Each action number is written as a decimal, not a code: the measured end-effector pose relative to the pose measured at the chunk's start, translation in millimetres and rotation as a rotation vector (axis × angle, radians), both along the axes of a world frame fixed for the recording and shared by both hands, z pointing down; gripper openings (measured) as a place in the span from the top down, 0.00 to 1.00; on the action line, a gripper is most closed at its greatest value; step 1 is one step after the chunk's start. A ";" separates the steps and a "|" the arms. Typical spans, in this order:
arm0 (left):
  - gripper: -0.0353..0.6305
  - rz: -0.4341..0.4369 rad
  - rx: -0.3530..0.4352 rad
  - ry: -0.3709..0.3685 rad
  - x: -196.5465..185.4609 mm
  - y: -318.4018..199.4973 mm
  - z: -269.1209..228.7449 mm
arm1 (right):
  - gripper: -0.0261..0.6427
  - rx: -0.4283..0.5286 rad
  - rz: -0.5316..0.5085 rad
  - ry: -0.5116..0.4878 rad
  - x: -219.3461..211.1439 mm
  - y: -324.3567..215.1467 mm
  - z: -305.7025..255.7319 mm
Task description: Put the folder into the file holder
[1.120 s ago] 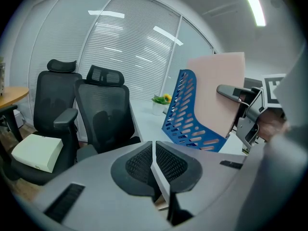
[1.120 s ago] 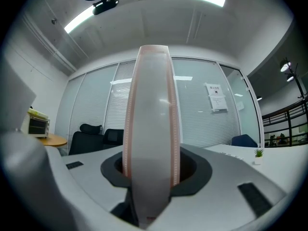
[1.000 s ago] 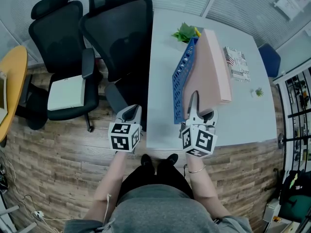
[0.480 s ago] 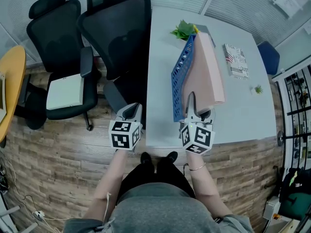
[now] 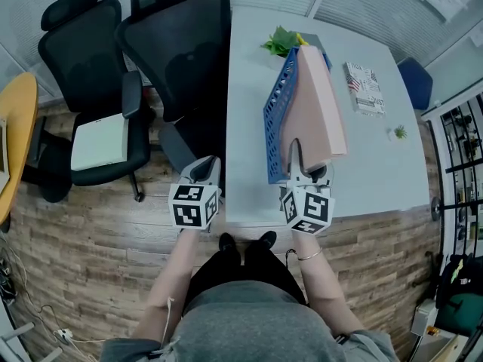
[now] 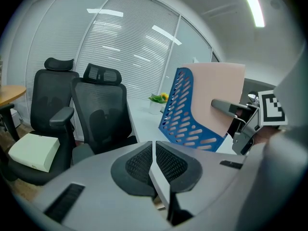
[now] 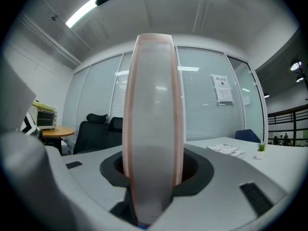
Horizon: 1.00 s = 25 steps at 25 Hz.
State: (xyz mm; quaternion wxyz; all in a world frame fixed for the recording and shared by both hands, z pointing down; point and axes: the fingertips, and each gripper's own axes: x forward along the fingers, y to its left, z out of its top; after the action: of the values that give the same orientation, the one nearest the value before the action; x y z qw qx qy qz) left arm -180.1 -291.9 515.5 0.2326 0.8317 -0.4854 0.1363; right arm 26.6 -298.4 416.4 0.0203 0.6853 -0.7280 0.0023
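Gripping near narrow edge of pink folder (image 5: 317,104) with right gripper (image 5: 306,168); jaws opening, folder spine between them, no gap visible at the pads.

Folder upright on its long edge on the white table (image 5: 247,89), inside the blue file holder (image 5: 275,127) per left gripper view: lower part behind the slotted wall, top well above it. Can't tell if pushed fully to the far end.

Key geometry: long axis running straight ahead from the claw, away from the body, parallel to the holder's wall, that wall just to the left. Likely exit therefore straight back toward the body, no sideways drift; otherwise risk of dragging the folder out or tipping it.

Left gripper (image 6: 154,165) closed on nothing, off the table's left edge, well apart from the holder; right clearly nearer.

Potted plant (image 5: 281,44) beyond the holder's far end, booklet (image 5: 364,89) off to the right, both clear of that path.
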 end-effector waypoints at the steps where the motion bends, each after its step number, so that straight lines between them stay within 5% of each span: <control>1: 0.89 0.002 0.000 0.000 0.7 0.5 0.0 | 0.69 0.000 -0.005 -0.005 0.8 0.5 0.4; 25: 0.89 0.045 -0.004 0.001 11.6 35.0 3.5 | 0.61 -0.121 -0.192 0.037 -8.0 44.5 32.1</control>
State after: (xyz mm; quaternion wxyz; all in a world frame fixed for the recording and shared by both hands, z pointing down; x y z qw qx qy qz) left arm -168.5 -256.9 519.0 0.2310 0.8421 -0.4662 0.1422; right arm 18.6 -253.9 448.5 0.0753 0.6099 -0.7883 0.0315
